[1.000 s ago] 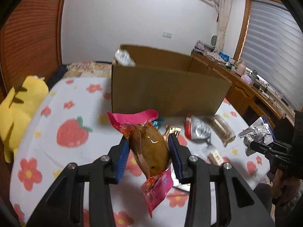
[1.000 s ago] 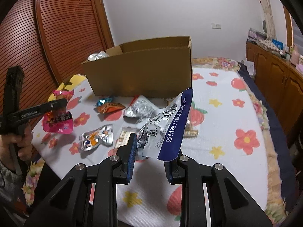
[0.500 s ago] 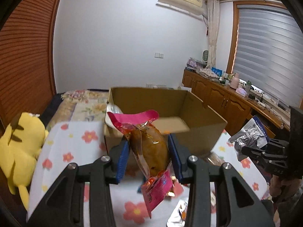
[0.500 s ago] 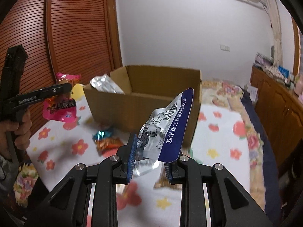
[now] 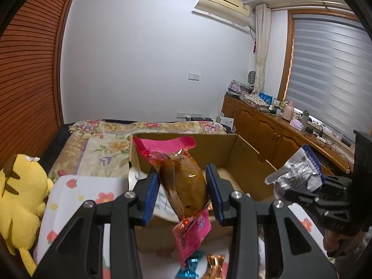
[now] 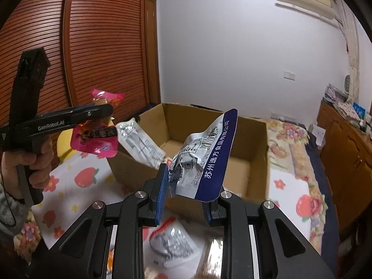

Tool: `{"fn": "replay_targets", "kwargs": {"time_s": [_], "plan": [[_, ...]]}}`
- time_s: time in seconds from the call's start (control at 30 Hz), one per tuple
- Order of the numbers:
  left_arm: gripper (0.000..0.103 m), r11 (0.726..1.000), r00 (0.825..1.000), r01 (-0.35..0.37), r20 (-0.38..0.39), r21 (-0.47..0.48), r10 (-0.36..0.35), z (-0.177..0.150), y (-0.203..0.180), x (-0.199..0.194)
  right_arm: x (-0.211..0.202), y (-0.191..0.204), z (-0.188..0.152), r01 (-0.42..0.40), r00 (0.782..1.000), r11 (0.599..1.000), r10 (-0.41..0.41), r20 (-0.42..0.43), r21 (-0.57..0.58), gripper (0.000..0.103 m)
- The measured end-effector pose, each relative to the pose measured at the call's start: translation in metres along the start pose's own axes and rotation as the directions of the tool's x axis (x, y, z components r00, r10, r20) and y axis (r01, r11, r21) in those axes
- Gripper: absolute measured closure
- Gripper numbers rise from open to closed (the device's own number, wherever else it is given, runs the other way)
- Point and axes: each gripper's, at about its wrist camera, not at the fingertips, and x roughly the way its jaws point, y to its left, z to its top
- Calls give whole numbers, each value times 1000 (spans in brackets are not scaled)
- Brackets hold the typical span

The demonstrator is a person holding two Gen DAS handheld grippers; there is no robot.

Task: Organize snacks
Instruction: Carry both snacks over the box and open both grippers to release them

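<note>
Left tongs (image 5: 183, 191): clamped on pink snack pouch (image 5: 183, 183); blue pads press the pouch's brown middle from both sides; held in the air above the near wall of the cardboard box (image 5: 241, 160); also seen from the side in the right wrist view (image 6: 97, 114), gripped by a hand (image 6: 30, 162)
Right tongs (image 6: 186, 193): clamped on silver-and-blue snack bag (image 6: 204, 153); bag stands up between the pads, tilted to the right, held above the box's near edge; in the left wrist view the same tongs (image 5: 290, 191) and bag (image 5: 300, 169) sit at the right, just beside the box's right wall
Pink snack pouch: clear window showing a glossy brown piece inside; pink seals at top and bottom; lower end hangs below the pads
Silver-and-blue snack bag: crinkled foil, blue band along one edge with white Chinese lettering, barcode near the top
Cardboard box: brown, open top, flaps upright; holds one silver foil packet (image 6: 139, 141) leaning against its left wall; rest of the floor shows bare cardboard
Bed cover (image 6: 81, 179): white with strawberries and flowers; carries the box; loose packets lie on it near the tongs, among them a silver packet (image 6: 172, 239), a teal wrapper (image 5: 189, 267) and an orange wrapper (image 5: 215, 265)
Yellow plush toy (image 5: 21, 197): at the left edge of the bed, well apart from the box
</note>
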Motion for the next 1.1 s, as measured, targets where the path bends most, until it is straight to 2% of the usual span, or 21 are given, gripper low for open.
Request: {"fn": "replay_targets", "kwargs": {"time_s": [0.3,0.87,0.93,1.0,1.03,1.1], "plan": [[65,1000,1000,-1,2,2,1,18,10,40,40,-7,17,-32,999,999,32,9,-1,79],[65,999,996,-25,-85,37,28,-6,0,91,86,-37,2,-26,998,998,29,-48,63,77],[63,997,995,-56,-74,55,60,-8,-3,90,91,-39,2,-25,998,997,30,-62,68,77],[54,995,995,-67,-67,70,72,-10,-6,90,92,-38,0,-21,997,997,26,-71,68,76],[52,995,995,-66,-66,68,71,-10,-6,90,92,-39,0,-21,997,997,26,-74,68,75],[51,996,996,-66,-63,64,70,-12,-5,87,90,-38,0,-33,997,997,38,-73,72,62]]}}
